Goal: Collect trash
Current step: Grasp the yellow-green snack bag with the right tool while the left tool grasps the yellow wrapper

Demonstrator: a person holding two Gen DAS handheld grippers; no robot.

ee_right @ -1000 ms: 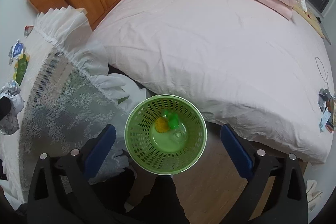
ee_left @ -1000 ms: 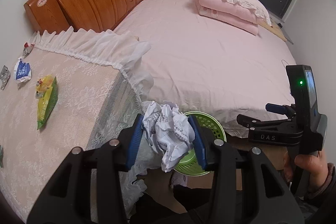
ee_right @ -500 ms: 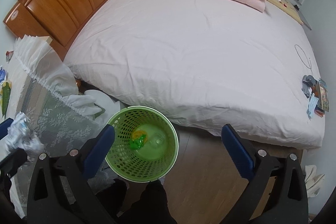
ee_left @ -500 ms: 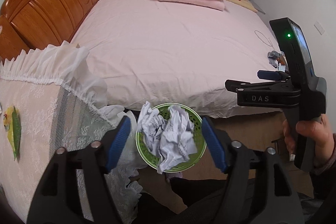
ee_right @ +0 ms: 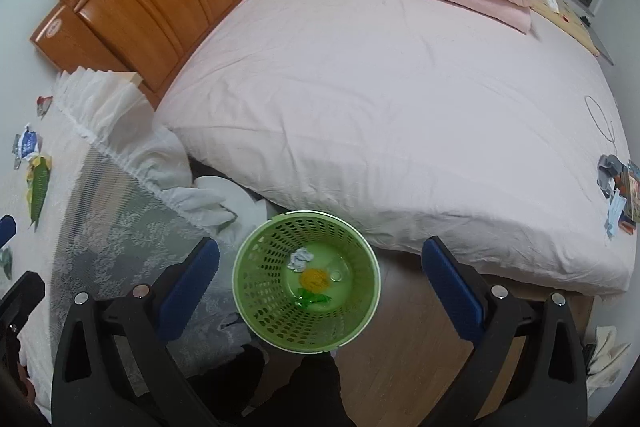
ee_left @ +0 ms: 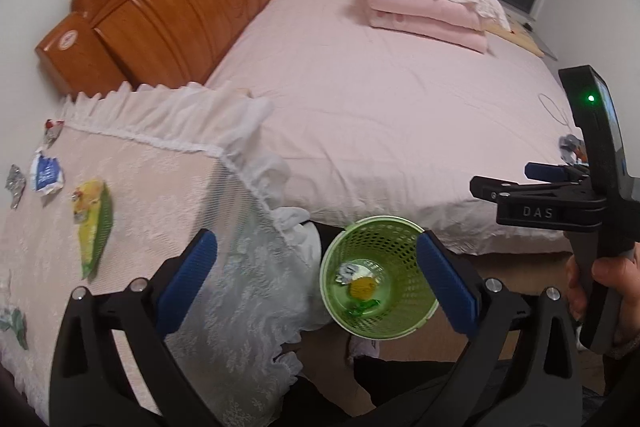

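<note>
The left tongs have just been opening and now gape empty; the paper ball they held lies in the green basket. The right tongs hang released. More wrappers wait on the lace-covered table

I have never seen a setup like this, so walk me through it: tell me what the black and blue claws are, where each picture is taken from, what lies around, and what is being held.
No robot here: a person holds a hand-operated gripper in each hand, each carrying a camera looking along its blue fingers. One view is from the left gripper, the other from the right gripper. The person's hand grips the right tool.

Both hang above a green basket on the floor beside a pink bed. Its jaws have just been opening; both grippers are open and empty. The crumpled paper lies in the basket with other scraps.

On the lace-covered table wait a yellow-green wrapper, a blue-white wrapper and smaller bits.
</note>
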